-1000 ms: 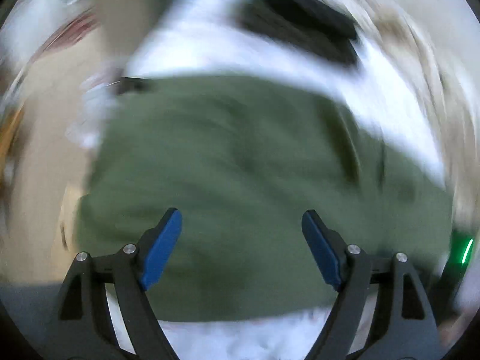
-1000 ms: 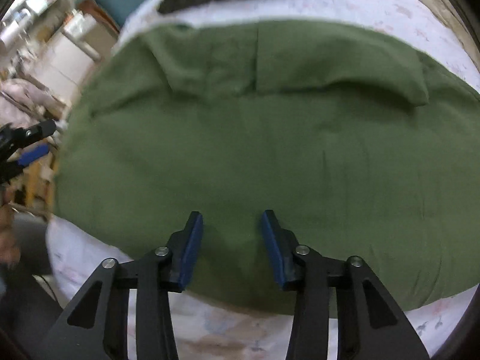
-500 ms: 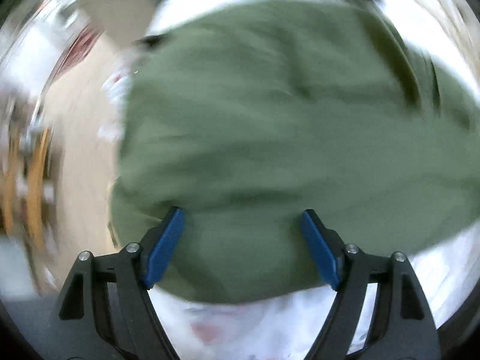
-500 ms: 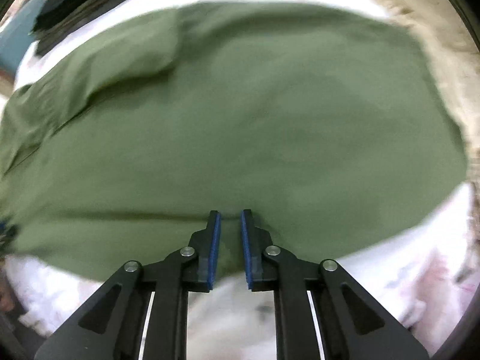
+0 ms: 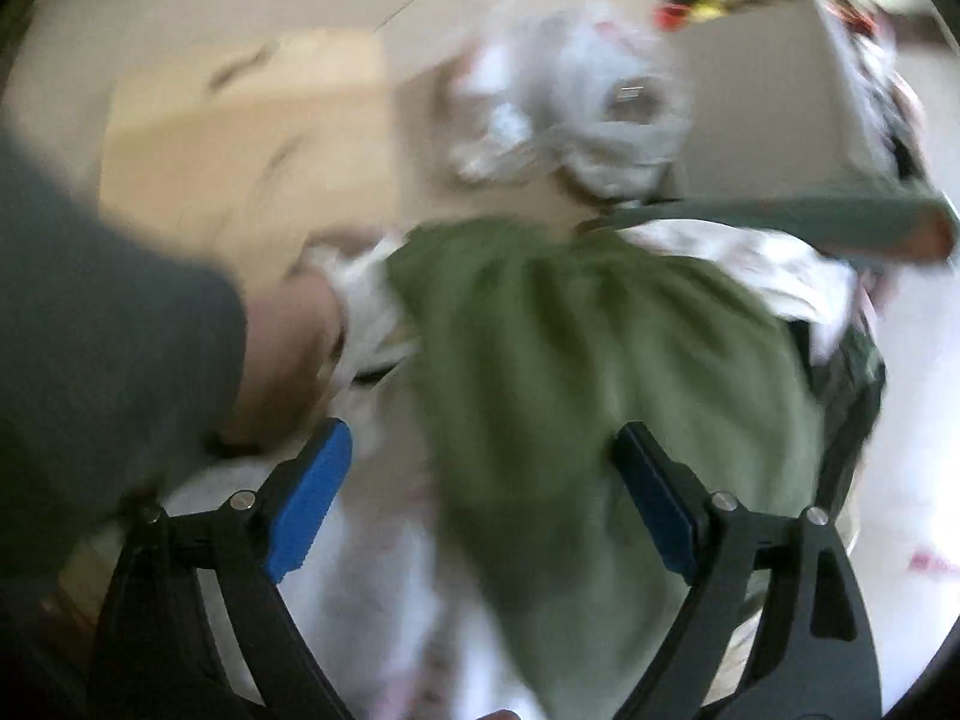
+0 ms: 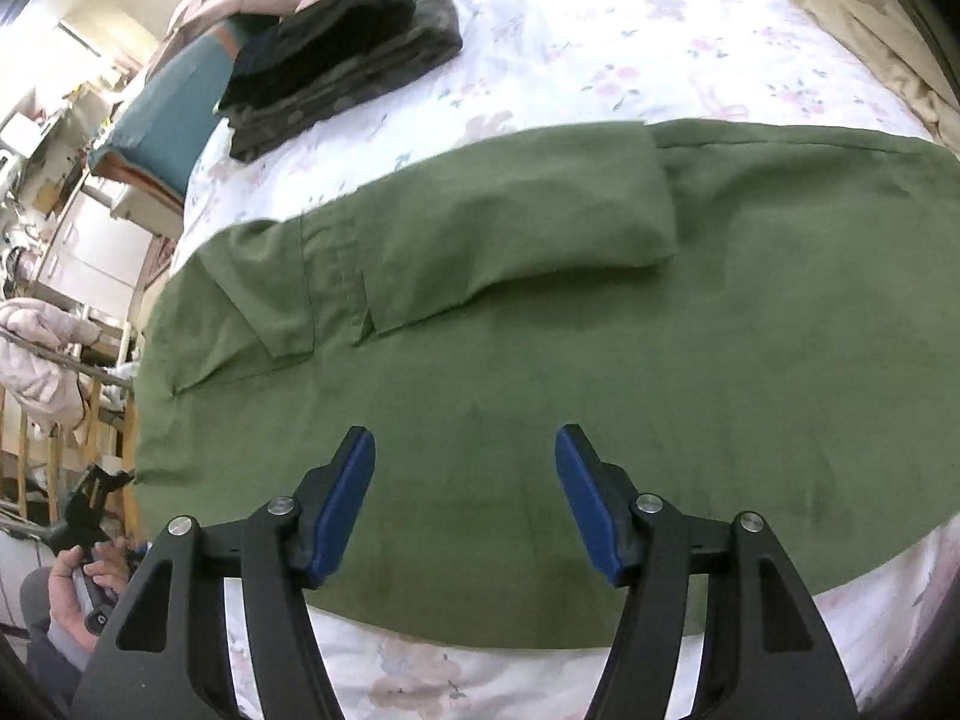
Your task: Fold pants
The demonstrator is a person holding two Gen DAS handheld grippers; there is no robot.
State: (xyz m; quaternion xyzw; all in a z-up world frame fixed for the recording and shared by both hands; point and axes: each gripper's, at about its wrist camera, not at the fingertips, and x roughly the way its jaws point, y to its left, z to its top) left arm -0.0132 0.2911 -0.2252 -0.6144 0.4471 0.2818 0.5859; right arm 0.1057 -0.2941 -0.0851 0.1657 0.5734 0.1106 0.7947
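Lying flat across the floral bedsheet [image 6: 600, 48], green pants [image 6: 540, 324], one part already folded over the top. Releasing now: right gripper [image 6: 465, 501], pinched nearly closed half a second ago, spreading wide above the near hem. Swinging away, left gripper [image 5: 480, 498], wide and empty. Probably repositioning for another fold.

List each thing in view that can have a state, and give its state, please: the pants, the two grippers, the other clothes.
green pants: spread flat on the bed, one part folded over on top.
right gripper: open, over the pants, holding nothing.
left gripper: open, holding nothing; view blurred.
dark clothes: folded, stacked at the far side of the bed.
flowered sheet: lying smooth under the pants.
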